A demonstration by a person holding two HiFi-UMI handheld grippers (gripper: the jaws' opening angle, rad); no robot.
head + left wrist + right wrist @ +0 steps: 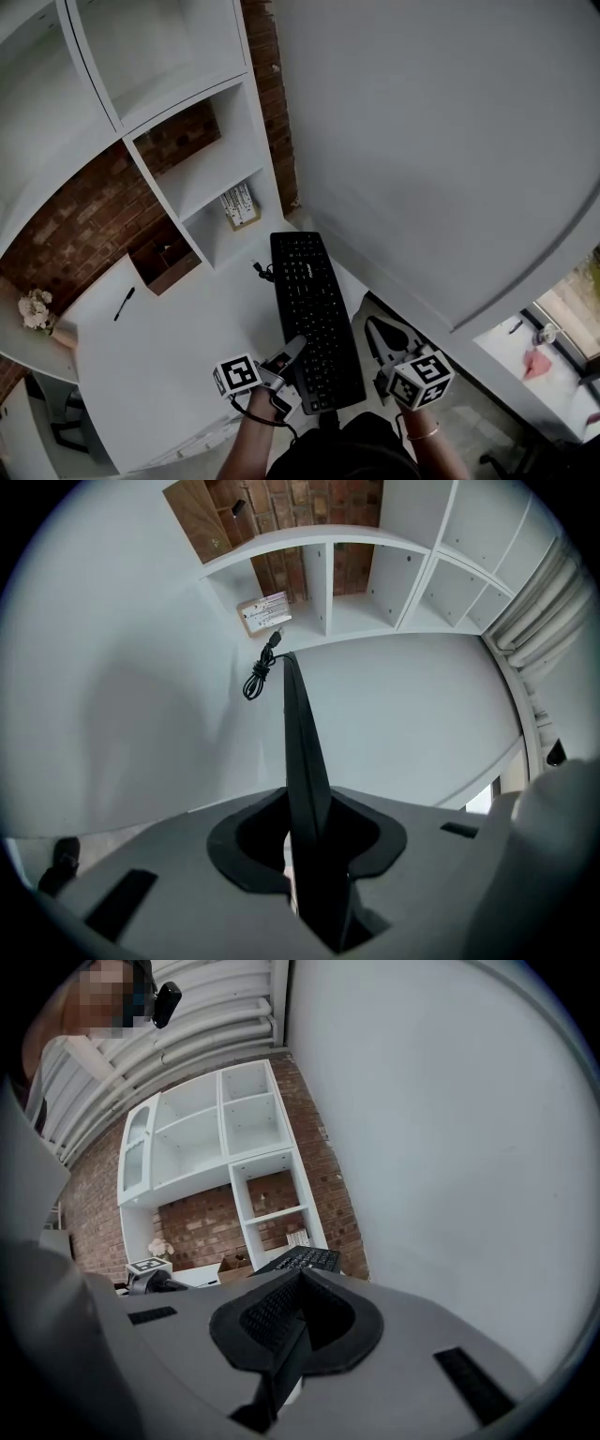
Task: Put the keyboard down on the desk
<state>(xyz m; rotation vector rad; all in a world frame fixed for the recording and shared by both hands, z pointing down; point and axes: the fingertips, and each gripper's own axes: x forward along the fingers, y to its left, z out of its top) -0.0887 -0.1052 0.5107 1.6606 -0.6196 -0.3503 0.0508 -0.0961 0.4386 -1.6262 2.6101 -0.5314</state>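
Hovering lengthwise over the right edge of the white desk, the flat black computer keyboard is being held at its near end.
The left gripper is clamping its near left edge, the right gripper is clamping its near right edge, and a coiled black cable is showing at its far end, near the white shelf unit.

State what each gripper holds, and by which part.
Both hold the black keyboard at its near end: left gripper on the left long edge, right gripper on the right long edge.
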